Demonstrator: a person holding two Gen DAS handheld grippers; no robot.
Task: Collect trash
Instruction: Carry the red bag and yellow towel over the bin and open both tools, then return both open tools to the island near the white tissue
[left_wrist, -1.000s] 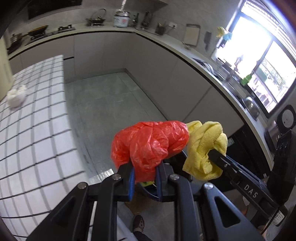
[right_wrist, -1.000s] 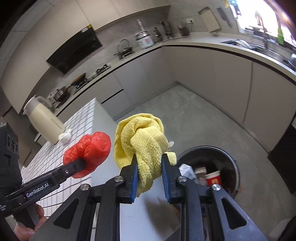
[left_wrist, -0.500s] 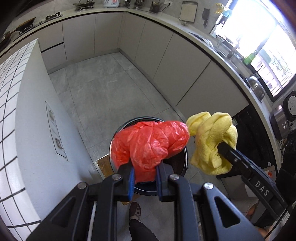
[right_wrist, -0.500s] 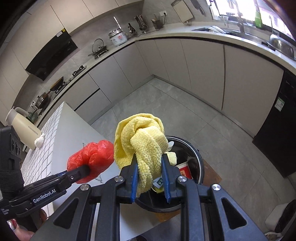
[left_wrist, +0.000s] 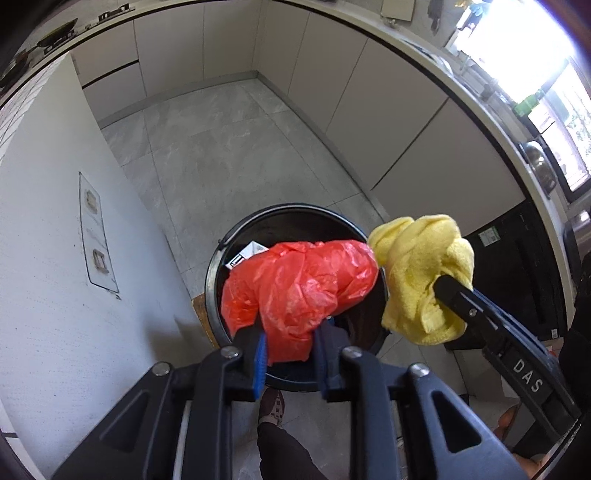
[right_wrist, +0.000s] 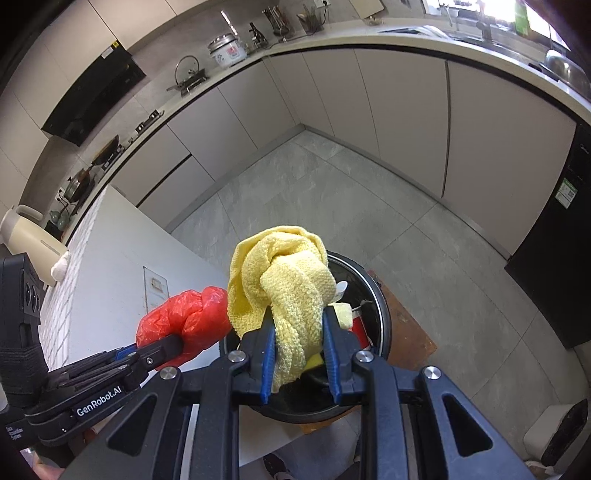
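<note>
My left gripper (left_wrist: 290, 332) pinches a crumpled red plastic bag (left_wrist: 303, 284) between its blue pads, and its jaws are opening. The bag hangs over the mouth of a round black trash bin (left_wrist: 258, 218) on the floor. My right gripper (right_wrist: 299, 321) grips a bunched yellow cloth (right_wrist: 288, 273) above the same bin (right_wrist: 376, 295), and its jaws are opening too. In the left wrist view the yellow cloth (left_wrist: 417, 273) sits just right of the red bag, touching it. The right wrist view shows the red bag (right_wrist: 184, 321) at lower left. Both bundles hide most of the bin's inside.
The bin holds a white carton (left_wrist: 247, 253) and a red cup (right_wrist: 360, 328). It stands on a brown mat (right_wrist: 406, 325) beside the white island wall (left_wrist: 48, 240). A person's shoe (left_wrist: 271, 406) is near the bin. Grey floor and pale cabinets (right_wrist: 406, 110) lie beyond.
Both grippers have moved off the tiled counter, down and forward over the bin, tilting more steeply downward. The red bag and yellow cloth stay between the pads.
</note>
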